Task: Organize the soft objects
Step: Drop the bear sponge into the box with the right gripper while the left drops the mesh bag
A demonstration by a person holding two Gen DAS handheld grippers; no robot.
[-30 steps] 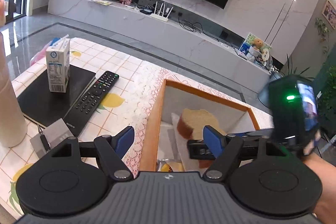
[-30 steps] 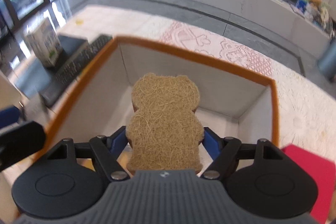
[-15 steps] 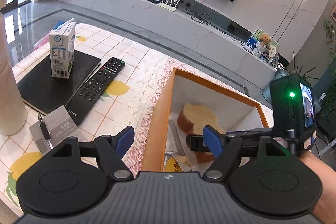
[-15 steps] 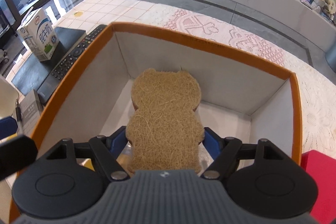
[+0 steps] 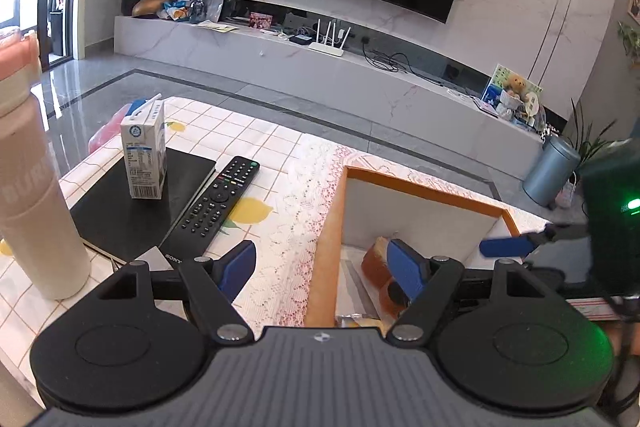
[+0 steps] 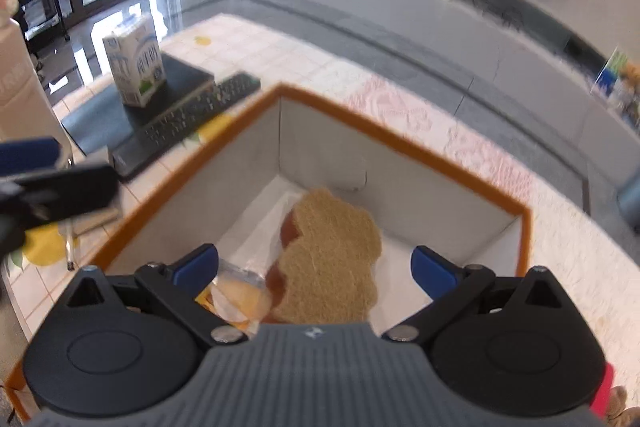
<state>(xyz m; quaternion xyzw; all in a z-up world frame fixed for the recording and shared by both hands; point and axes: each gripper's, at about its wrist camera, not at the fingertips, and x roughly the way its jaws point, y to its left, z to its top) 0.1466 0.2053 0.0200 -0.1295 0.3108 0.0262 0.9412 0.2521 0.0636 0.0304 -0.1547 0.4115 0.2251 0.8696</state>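
**Sponge loose in the box, both grippers spread**

Much is hidden in the orange-rimmed box [image 6: 404, 143]. In the right wrist view the right gripper's own body covers the near end of the box floor, so the lower edge of the bear-shaped sponge [image 6: 332, 263] is cut off. The sponge lies inside the box, leaning on other items: a reddish-brown thing shows only as a sliver at its left edge, and a wrapped yellowish item [image 6: 240, 295] beside that is partly covered and hard to name. In the left wrist view the box's near wall and the left gripper's right finger hide all but a tan corner of the sponge [image 5: 374, 257]. The right wrist view is blurred beyond the box.

The right gripper [image 6: 316, 265] hangs over the box with its jaws opening; the sponge sits between the blue pads, clear of both, so it is released. The left gripper [image 5: 324, 267] is spread wide and empty, straddling the box's left rim.

Left of the box, the remote control [image 5: 216, 207] lies just beside the rim, with the notebook [image 5: 120, 215] and the milk carton [image 5: 144, 151] standing on it further left, and a tall pale bottle [image 5: 32, 187] at the table's edge. The lace cloth [image 5: 304, 179] behind the box lies bare.
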